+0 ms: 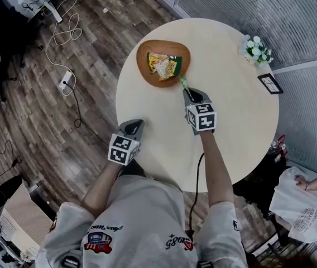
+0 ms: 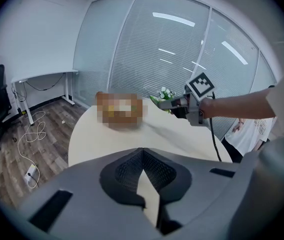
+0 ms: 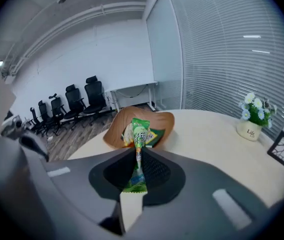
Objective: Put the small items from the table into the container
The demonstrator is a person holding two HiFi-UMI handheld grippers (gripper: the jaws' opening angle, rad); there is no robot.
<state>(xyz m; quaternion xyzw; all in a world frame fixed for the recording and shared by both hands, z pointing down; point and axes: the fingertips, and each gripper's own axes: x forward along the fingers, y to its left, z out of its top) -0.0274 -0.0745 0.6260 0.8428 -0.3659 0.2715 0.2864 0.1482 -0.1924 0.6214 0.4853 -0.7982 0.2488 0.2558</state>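
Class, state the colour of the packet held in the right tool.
Mostly green packet, clearest in the right gripper view.

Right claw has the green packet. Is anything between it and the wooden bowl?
Nothing visible is in the way. The right claw grips the green packet, whose tip is close to the near rim of the wooden bowl. Only bare table lies beneath, and the left claw sits well aside.
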